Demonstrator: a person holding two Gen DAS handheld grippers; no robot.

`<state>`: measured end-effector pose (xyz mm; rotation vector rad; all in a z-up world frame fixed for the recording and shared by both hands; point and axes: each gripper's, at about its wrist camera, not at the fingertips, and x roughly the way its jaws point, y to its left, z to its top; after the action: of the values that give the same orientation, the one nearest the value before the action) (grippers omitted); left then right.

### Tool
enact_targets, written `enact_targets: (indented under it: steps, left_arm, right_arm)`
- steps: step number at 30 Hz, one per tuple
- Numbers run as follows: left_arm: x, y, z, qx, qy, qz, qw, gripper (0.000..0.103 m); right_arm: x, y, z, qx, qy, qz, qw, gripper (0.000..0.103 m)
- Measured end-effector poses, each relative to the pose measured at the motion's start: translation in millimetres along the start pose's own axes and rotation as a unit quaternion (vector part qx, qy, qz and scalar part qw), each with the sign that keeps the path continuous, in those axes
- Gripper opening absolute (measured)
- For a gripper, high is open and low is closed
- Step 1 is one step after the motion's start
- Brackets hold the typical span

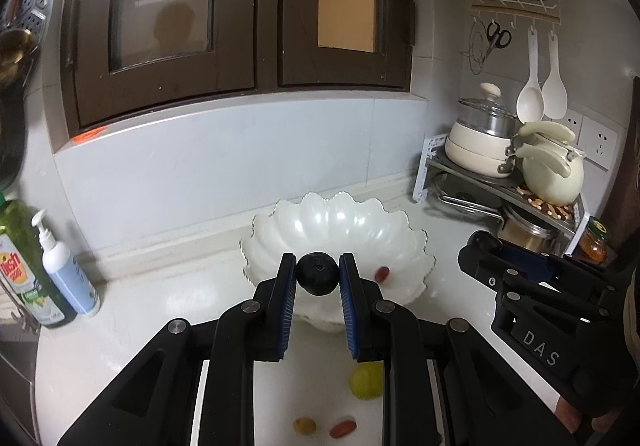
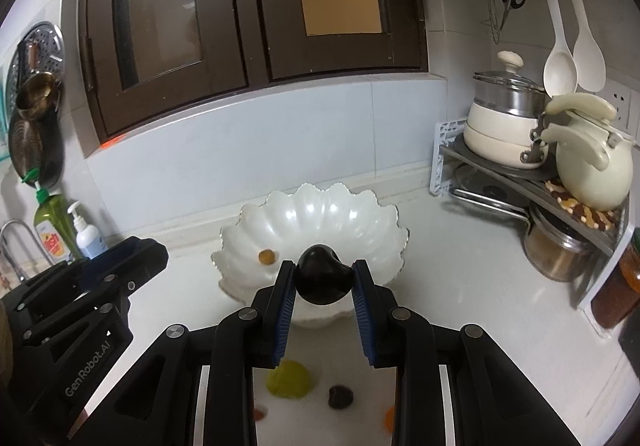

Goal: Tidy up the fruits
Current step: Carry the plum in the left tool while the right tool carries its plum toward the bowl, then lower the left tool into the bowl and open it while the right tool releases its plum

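Both grippers are loaded. Clamped across its middle in the left gripper (image 1: 318,273) is a small round dark fruit (image 1: 316,273), matte with a dimple facing the camera; the right gripper (image 2: 323,280) is closed on a glossy black lobed fruit (image 2: 322,280), pinched at its widest part. Each fruit hangs just in front of the scalloped white bowl (image 1: 340,221), near its front rim and above the counter (image 1: 168,302).

Judging by looks, both are light and somewhat soft-skinned; the shiny one seems likelier to slip, so a hold across the broad flanks suits it, with gentle pressure to avoid bruising.

Both grippers point forward and downward toward the bowl, side by side, the right one to the bowl's right in the left view.

Inside the bowl lie a reddish fruit (image 1: 382,274) and a small brown one (image 2: 266,257). On the counter in front of the bowl, a yellow-green fruit (image 1: 366,380) and others wait.
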<state>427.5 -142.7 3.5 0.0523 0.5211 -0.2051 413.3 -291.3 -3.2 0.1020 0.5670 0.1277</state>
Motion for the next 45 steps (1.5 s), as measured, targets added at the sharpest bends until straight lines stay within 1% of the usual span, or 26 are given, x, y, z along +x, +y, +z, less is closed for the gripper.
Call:
enact_targets:
  steps: [8,11,17,19,24,32,38,41,45]
  left_arm:
    - [19,4,26,0.002,-0.003,0.0,1.0,0.022]
    - [28,4,36,0.006,-0.001,0.009,0.9999,0.022]
    - [58,10,51,-0.004,0.032,0.0,0.9995,0.022]
    - [66,10,54,0.0,0.041,0.001,0.9991,0.022]
    - [91,14,58,0.01,0.067,0.011,0.9976,0.022]
    - [132,17,62,0.017,0.111,0.013,0.9935,0.023]
    - [152,15,64,0.025,0.129,0.02,0.9911,0.023]
    - [165,16,65,0.023,0.144,0.018,0.9892,0.022]
    - [188,18,62,0.021,0.175,0.016,0.9843,0.023]
  right_arm:
    - [22,-1,25,-0.001,0.003,-0.001,1.0,0.03]
    - [32,-3,32,0.002,0.011,0.003,1.0,0.03]
    - [61,-8,46,0.01,0.042,0.011,0.999,0.03]
    - [70,-10,49,0.013,0.051,0.014,0.999,0.03]
    - [94,-12,55,0.003,0.072,0.0,0.997,0.03]
    - [126,-19,64,-0.002,0.108,-0.008,0.994,0.03]
    - [148,-21,70,-0.002,0.137,-0.011,0.99,0.03]
    - [161,-23,70,-0.003,0.154,-0.014,0.988,0.03]
    - [178,-25,68,-0.008,0.176,-0.022,0.984,0.03]
